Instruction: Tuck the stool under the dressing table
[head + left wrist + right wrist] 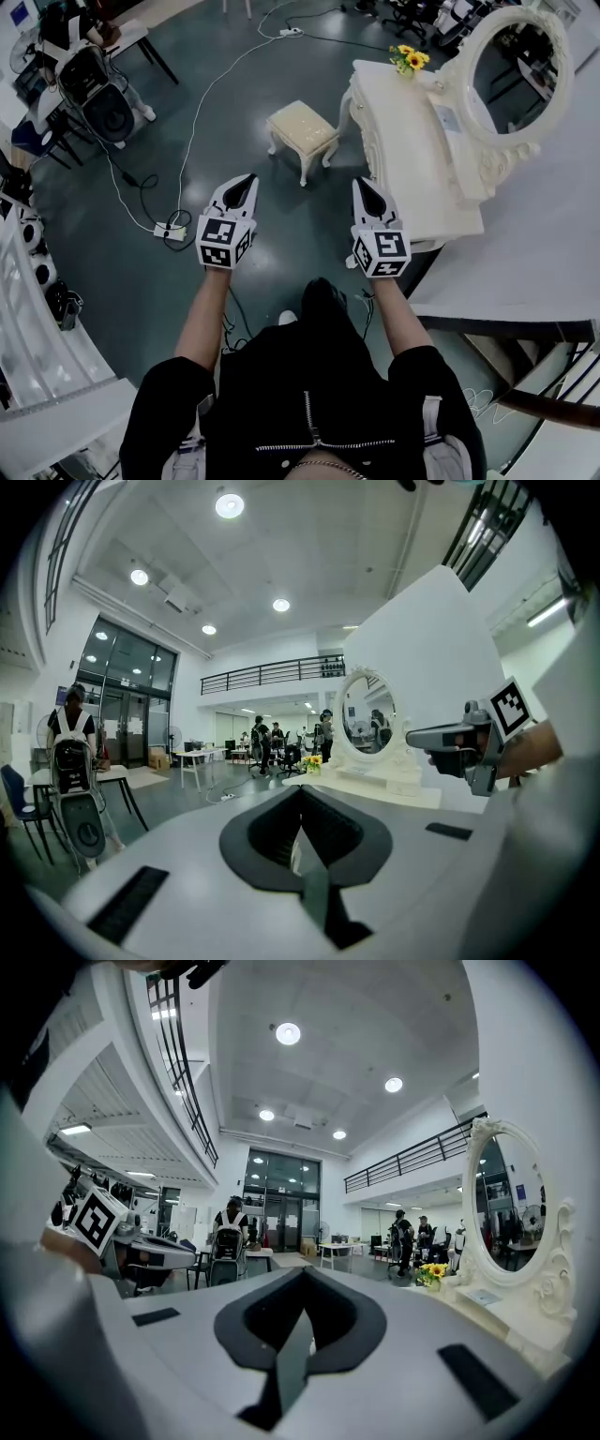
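Note:
A cream stool (302, 133) with a padded seat and carved legs stands on the dark floor, left of the white dressing table (412, 150) and outside it. The table carries an oval mirror (511, 66) and yellow flowers (409, 59). My left gripper (247, 180) hovers short of the stool, shut and empty. My right gripper (363, 185) is beside the table's near corner, also shut and empty. In the left gripper view the mirror (366, 712) and my right gripper (441, 738) show ahead. The right gripper view shows the mirror (506, 1208) at right.
A white power strip (171, 229) and cables lie on the floor left of my left gripper. A person sits at a desk (84, 47) at far left beside a round machine (105, 112). A white railing (37, 337) runs along the lower left.

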A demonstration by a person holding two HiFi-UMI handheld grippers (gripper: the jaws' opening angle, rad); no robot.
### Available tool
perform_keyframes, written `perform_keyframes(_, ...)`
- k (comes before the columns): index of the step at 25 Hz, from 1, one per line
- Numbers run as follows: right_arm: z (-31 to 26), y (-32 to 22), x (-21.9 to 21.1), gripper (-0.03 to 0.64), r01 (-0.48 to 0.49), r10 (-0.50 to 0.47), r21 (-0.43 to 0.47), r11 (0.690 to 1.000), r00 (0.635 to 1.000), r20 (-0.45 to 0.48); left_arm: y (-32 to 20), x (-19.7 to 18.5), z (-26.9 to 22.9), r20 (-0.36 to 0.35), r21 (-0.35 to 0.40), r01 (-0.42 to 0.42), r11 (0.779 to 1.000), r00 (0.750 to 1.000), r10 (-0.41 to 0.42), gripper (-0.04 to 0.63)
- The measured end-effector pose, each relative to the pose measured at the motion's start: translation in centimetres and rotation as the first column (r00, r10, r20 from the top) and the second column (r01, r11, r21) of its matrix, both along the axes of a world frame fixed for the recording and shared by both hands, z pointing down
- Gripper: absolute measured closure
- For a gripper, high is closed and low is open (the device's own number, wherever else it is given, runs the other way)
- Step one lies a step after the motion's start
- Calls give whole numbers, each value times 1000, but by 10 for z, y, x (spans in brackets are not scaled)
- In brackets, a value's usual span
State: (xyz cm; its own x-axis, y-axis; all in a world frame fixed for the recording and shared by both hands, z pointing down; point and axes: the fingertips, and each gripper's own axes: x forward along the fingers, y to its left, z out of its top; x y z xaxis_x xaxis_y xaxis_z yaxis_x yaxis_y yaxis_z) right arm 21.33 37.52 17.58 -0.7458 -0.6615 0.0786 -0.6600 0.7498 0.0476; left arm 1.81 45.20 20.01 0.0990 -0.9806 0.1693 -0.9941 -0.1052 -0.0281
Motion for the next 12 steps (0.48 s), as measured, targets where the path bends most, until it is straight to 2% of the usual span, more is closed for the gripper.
perform_keyframes(12,11,-31,-21,614,5,-5,-27,1000,1000,-1,-30,-19,10,-3,-22,-3,1000,1000,3,574)
